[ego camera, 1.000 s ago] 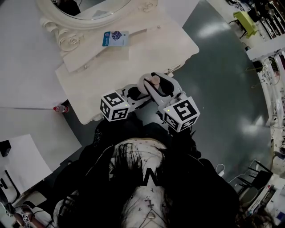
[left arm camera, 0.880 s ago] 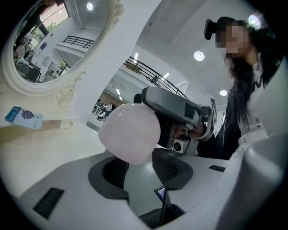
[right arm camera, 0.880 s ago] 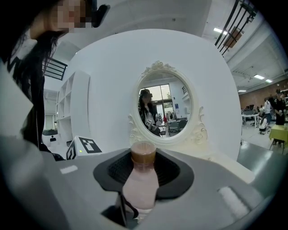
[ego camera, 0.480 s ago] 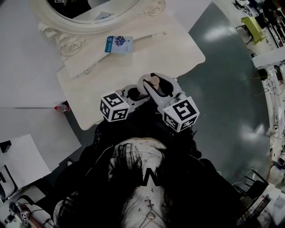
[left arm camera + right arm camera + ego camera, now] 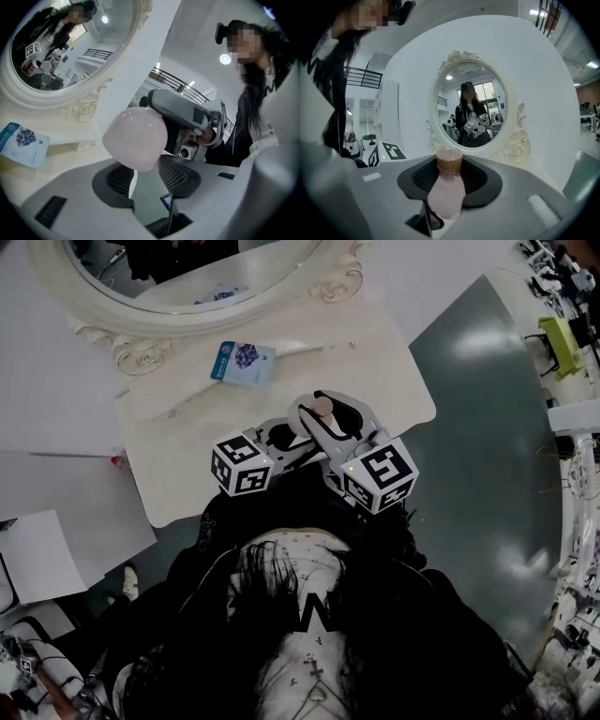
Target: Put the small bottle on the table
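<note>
Pink small bottle (image 5: 446,197), clamped in my right gripper (image 5: 450,176), is now advancing past the edge of the table (image 5: 178,474), left gripper (image 5: 146,180) gaping alongside.

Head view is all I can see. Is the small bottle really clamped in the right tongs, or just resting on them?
Observer: Clamped. The right gripper view shows the small bottle squeezed between the pads of the right tongs, brown cap on top.
Operator: Are the left tongs on it too?
Observer: In the left gripper view the left tongs have their pads apart, with floor showing between them. The bottle's pink body sits above their tips.
</note>
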The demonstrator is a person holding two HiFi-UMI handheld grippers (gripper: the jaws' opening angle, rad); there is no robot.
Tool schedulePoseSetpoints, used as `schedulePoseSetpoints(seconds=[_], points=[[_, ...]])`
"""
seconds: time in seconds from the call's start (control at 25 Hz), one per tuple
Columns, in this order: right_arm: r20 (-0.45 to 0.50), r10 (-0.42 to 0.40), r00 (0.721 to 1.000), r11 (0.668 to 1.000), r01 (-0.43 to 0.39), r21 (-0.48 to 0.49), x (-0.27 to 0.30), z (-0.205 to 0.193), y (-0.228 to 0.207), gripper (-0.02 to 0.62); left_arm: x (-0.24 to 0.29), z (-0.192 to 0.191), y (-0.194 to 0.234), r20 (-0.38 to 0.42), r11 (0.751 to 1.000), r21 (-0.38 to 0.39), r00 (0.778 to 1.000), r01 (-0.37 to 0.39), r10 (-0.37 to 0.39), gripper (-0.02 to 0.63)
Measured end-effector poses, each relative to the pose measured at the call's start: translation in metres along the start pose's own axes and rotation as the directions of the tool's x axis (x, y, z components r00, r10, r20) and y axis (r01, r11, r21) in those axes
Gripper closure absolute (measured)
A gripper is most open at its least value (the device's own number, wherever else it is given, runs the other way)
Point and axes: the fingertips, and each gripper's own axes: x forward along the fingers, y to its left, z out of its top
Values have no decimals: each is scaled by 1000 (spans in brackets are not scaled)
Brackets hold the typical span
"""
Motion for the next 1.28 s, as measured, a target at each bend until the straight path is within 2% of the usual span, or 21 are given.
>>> schedulePoseSetpoints(seconds=[0.32, 0.72, 1.0, 1.28], points=[[-25, 97, 995, 995, -96, 30, 13, -3, -49, 453, 37, 13, 33, -13, 993, -58, 995, -104, 103, 458], [-37, 148, 988, 989, -147, 20, 25, -3, -81, 453, 62, 25, 56, 7, 984, -112, 990, -141, 142, 459], [-16, 172, 985, 984, -172, 37, 36, 3, -93, 454, 58, 26, 70, 35, 972, -151, 981, -181, 188, 459], [2, 134, 991, 991, -134, 21, 57, 10, -124, 454, 37, 16, 85, 29, 950, -182, 964, -256, 265, 458]])
